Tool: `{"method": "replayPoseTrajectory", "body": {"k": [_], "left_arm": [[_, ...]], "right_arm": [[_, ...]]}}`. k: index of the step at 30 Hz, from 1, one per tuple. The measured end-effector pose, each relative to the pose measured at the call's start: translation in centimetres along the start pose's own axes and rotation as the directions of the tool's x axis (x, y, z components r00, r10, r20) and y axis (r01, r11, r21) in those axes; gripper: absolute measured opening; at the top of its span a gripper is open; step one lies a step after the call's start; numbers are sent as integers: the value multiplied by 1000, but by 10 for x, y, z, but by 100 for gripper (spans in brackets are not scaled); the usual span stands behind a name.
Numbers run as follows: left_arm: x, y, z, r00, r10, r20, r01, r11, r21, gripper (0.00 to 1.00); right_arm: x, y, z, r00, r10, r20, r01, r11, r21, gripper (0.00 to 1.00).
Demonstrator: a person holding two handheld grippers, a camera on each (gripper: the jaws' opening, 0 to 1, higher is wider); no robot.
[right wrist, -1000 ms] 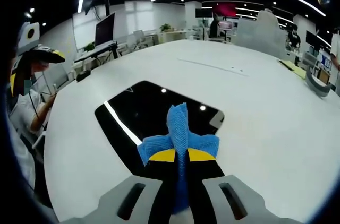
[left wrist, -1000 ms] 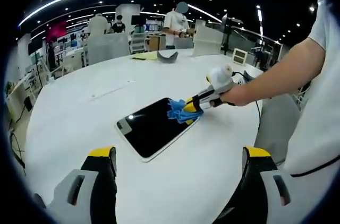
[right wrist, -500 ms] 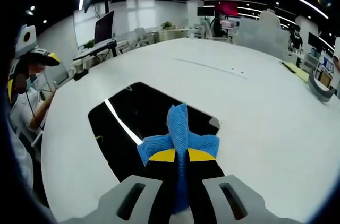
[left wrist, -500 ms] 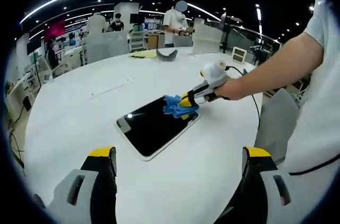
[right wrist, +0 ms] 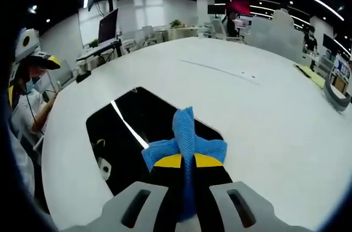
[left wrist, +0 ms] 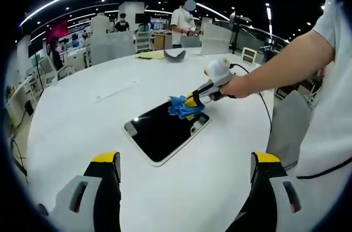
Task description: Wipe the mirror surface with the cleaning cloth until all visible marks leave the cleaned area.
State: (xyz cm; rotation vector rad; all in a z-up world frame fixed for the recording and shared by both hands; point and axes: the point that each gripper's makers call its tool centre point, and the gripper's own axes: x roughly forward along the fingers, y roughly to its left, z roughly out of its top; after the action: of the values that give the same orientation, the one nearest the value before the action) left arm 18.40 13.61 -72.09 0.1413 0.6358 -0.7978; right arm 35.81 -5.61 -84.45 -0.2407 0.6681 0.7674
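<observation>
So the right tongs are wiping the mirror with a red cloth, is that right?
Not quite: the cloth is blue, not red. The right gripper view shows it pinched in the right tongs and resting on the dark mirror.

Plenty of room here: the white table [left wrist: 71, 127] is bare all around the mirror [left wrist: 165, 131]. Between the wide-apart jaws of the left gripper [left wrist: 187, 174] it's open tabletop up to the mirror's near edge. Ahead of the right gripper [right wrist: 187, 160], past the blue cloth [right wrist: 186, 133], only far-off clutter [left wrist: 173, 56] by the table's far edge.
</observation>
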Motion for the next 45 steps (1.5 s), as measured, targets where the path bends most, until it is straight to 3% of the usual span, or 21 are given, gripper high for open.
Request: {"method": "replayPoseTrajectory", "body": {"k": [22, 35, 45], "left_arm": [[2, 8, -2, 1000, 2, -10, -2, 1000, -8, 99], [4, 10, -8, 999, -7, -33, 6, 1000, -14, 97], [3, 13, -5, 1000, -6, -17, 6, 1000, -21, 99]], "right_arm": [[20, -9, 15, 999, 39, -32, -39, 999, -17, 1], [22, -10, 17, 998, 44, -36, -45, 999, -26, 1], [23, -10, 18, 998, 40, -38, -41, 999, -26, 1]]}}
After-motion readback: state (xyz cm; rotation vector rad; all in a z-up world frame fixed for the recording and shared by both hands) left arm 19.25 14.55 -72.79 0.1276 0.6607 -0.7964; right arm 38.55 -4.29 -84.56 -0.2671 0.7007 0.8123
